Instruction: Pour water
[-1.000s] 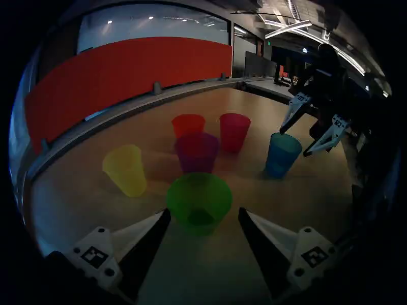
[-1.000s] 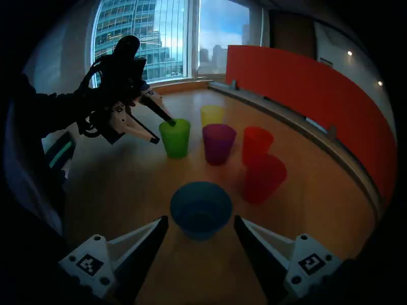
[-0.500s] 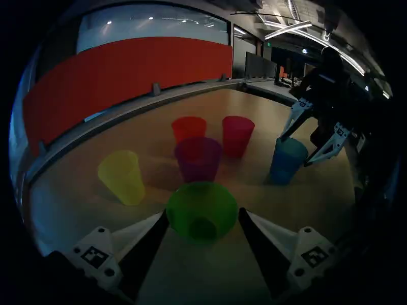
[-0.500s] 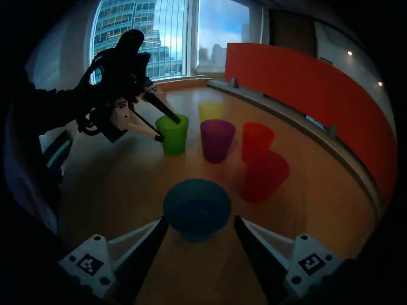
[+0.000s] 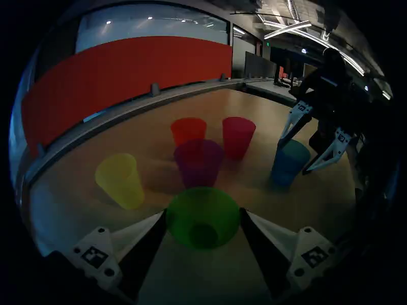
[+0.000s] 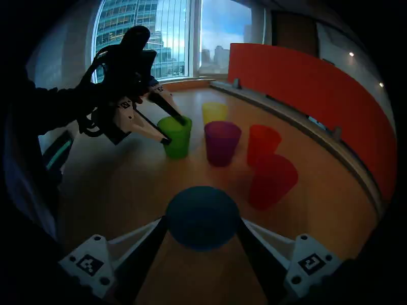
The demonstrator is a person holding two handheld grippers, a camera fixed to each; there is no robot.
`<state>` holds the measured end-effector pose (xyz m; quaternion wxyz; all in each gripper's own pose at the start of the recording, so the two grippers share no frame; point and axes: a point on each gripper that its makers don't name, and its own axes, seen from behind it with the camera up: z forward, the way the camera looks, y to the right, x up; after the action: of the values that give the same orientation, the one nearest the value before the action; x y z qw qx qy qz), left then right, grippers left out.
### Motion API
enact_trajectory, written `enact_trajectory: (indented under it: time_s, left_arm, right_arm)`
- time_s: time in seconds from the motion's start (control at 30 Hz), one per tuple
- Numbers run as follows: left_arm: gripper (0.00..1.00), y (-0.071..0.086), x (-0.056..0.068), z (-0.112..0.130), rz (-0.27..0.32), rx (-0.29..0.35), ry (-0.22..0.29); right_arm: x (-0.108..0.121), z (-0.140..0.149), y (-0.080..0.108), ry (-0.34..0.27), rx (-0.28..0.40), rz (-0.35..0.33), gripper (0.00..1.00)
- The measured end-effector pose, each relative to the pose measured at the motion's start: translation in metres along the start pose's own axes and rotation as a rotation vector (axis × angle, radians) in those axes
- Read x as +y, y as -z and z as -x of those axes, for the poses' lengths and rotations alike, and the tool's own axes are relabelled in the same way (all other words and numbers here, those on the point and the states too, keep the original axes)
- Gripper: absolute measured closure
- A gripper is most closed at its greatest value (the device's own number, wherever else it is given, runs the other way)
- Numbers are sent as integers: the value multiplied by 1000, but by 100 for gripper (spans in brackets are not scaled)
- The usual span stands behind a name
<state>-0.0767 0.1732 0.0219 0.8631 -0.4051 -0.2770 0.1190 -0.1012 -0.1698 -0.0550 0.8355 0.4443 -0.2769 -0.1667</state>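
Six coloured plastic cups stand on a wooden table (image 5: 305, 203). The green cup (image 5: 203, 216) sits between the fingertips of my left gripper (image 5: 202, 226), whose jaws stand wide at the cup's sides, open. The blue cup (image 6: 202, 216) sits the same way between the fingertips of my right gripper (image 6: 201, 226), also open. In the left gripper view the blue cup (image 5: 289, 162) is at the right with the right gripper (image 5: 297, 147) around it. In the right gripper view the left gripper (image 6: 174, 129) straddles the green cup (image 6: 175, 136).
A yellow cup (image 5: 119, 180), purple cup (image 5: 198, 162), orange cup (image 5: 188, 132) and pink cup (image 5: 238, 136) cluster mid-table. A red panel (image 5: 127, 71) runs along the table's far edge. Windows (image 6: 152, 35) lie behind a person's dark sleeve (image 6: 56, 112).
Both grippers have moved forward, so the green and blue cups now lie deeper between their fingers. The finger gaps look unchanged.
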Motion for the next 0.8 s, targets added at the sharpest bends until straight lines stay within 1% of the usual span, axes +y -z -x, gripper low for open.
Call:
enact_trajectory:
  time_s: [0.03, 0.23, 0.53, 0.67, 0.8]
  left_arm:
    - [1, 0, 0, 0, 0, -1, 0]
    - [10, -1, 1, 2, -1, -4, -8]
    - [11, -1, 2, 1, 7, -6, -9]
    - [11, 0, 2, 2, 6, -6, -8]
    - [11, 1, 2, 2, 4, -5, -9]
  right_arm:
    - [0, 0, -1, 1, 1, 0, 0]
    - [-1, -2, -3, 1, 6, 0, 0]
    - [-1, -4, -4, -1, 13, 2, 0]
    - [0, -4, -5, 0, 16, 5, 6]
    - [-1, -5, -4, -9, 21, 1, 7]
